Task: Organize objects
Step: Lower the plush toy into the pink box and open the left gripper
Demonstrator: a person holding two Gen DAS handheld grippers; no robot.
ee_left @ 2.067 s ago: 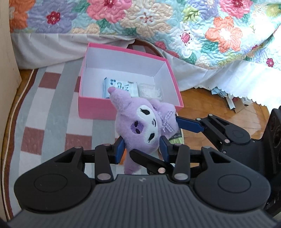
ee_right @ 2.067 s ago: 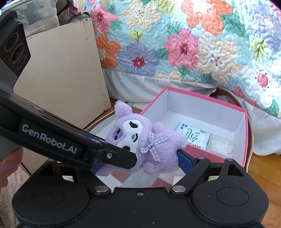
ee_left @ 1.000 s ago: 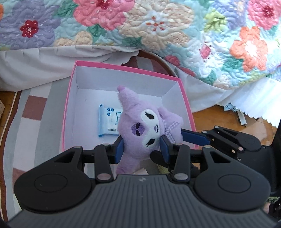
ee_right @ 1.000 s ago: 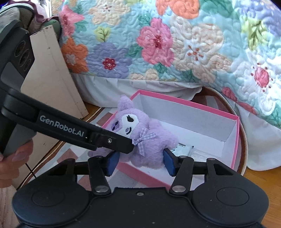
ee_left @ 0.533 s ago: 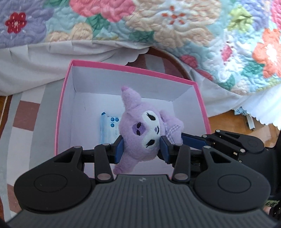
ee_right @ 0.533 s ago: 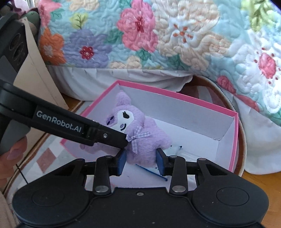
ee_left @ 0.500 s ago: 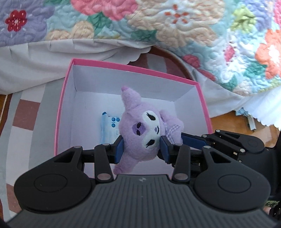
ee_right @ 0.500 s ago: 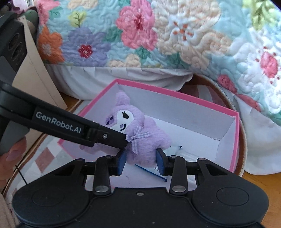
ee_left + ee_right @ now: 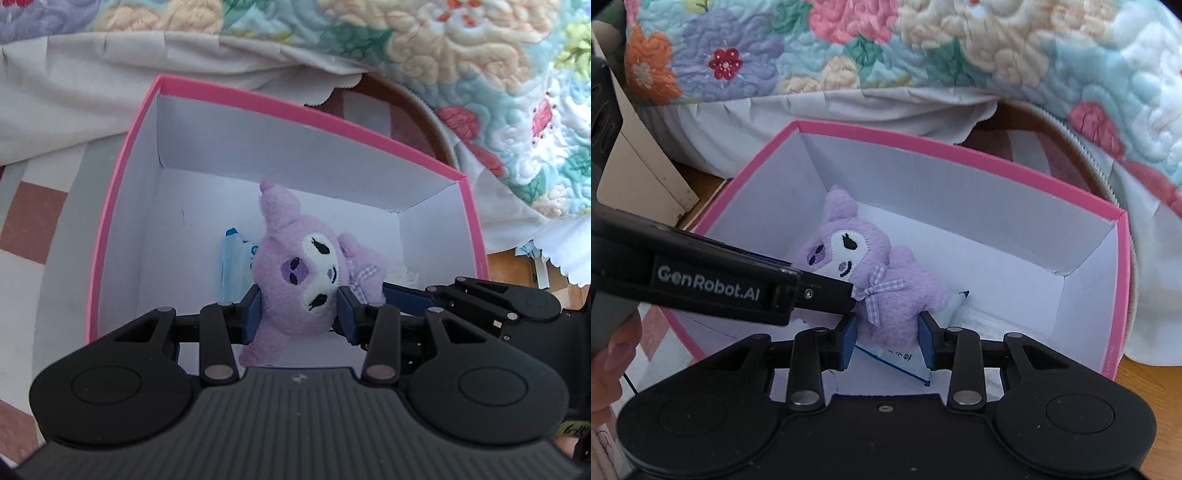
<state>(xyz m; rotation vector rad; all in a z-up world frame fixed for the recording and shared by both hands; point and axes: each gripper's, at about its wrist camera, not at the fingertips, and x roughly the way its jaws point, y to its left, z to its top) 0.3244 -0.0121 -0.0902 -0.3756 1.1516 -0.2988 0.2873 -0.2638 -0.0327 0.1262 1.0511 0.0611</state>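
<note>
A purple plush toy (image 9: 303, 269) with a white face and a checked bow hangs low inside the pink box (image 9: 295, 107), which is white inside. My left gripper (image 9: 299, 310) is shut on the plush's head. My right gripper (image 9: 888, 332) is shut on the plush's body (image 9: 886, 291), coming in from the right in the left wrist view. The left gripper's fingers (image 9: 812, 291) cross the right wrist view from the left. Under the plush lies a blue and white packet (image 9: 231, 266), partly hidden. A white crinkled packet (image 9: 404, 275) sits to its right.
The box (image 9: 960, 151) stands on a striped rug (image 9: 33, 206) beside a bed with a floral quilt (image 9: 461, 48) and a white skirt (image 9: 74, 81). Wooden floor (image 9: 517, 266) shows at the right. A beige board (image 9: 639, 162) and a person's hand (image 9: 613, 354) are at the left.
Both grippers have come forward and down with the plush, which now sits deep inside the box. The right jaws have narrowed onto the plush's body.
</note>
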